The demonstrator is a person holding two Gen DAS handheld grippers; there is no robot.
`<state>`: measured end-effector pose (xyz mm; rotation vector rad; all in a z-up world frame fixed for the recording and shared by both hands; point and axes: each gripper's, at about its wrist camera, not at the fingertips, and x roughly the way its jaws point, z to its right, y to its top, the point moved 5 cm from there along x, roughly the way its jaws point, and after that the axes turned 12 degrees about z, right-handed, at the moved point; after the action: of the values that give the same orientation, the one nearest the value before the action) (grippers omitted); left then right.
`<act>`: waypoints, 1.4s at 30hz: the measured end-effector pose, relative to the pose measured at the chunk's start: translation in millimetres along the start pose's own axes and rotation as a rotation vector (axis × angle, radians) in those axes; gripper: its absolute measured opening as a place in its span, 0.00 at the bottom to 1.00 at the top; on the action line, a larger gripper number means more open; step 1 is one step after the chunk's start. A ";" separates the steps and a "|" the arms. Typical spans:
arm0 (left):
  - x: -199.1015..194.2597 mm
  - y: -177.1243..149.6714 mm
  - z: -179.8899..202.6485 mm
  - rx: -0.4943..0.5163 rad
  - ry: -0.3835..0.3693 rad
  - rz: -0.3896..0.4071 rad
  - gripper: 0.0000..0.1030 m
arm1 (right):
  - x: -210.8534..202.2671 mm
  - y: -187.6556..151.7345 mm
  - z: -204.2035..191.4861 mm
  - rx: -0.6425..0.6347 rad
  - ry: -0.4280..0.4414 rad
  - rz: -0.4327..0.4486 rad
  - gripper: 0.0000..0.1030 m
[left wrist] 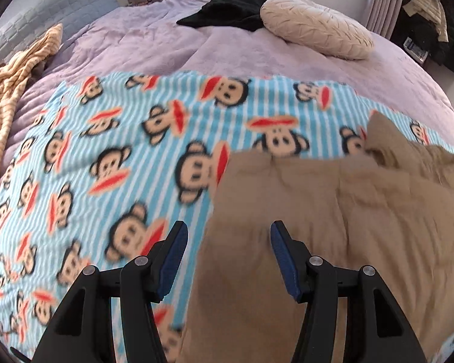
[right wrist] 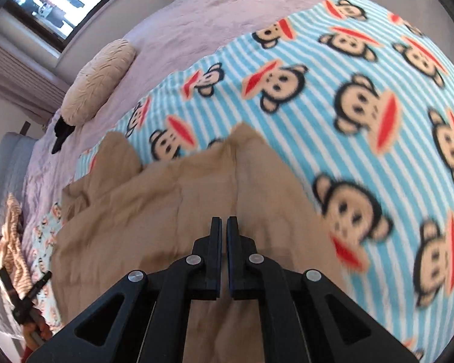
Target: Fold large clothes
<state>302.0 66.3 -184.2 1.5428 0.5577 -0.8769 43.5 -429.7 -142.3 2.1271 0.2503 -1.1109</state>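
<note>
A tan garment [left wrist: 333, 227] lies crumpled on a blue-striped monkey-print blanket [left wrist: 121, 151] spread over the bed. My left gripper [left wrist: 229, 227] hovers open above the garment's left edge. One finger is over the blanket, the other over the tan cloth, and nothing is between them. In the right wrist view the tan garment [right wrist: 166, 211] fills the lower middle, with the monkey blanket [right wrist: 363, 106] to its right. My right gripper [right wrist: 224, 219] is shut above the garment, with no cloth visibly caught between its pads.
A purple bedspread [left wrist: 151, 45] covers the bed. At the far side lie a round cream pillow [left wrist: 314, 27] and a black garment [left wrist: 227, 10]. A yellow striped cloth [left wrist: 12, 84] lies at the left by the grey headboard [left wrist: 60, 3]. Dark clothes [left wrist: 432, 30] are piled beyond the bed's right edge.
</note>
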 end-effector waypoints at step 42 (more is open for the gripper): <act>-75.1 -130.2 30.7 -0.035 -0.150 -0.248 1.00 | -66.6 -163.6 16.4 0.352 0.095 -0.195 1.00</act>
<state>149.9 68.4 -204.7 1.3811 0.6599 -1.1556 -84.0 -311.8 -179.1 2.5142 0.3318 -1.2397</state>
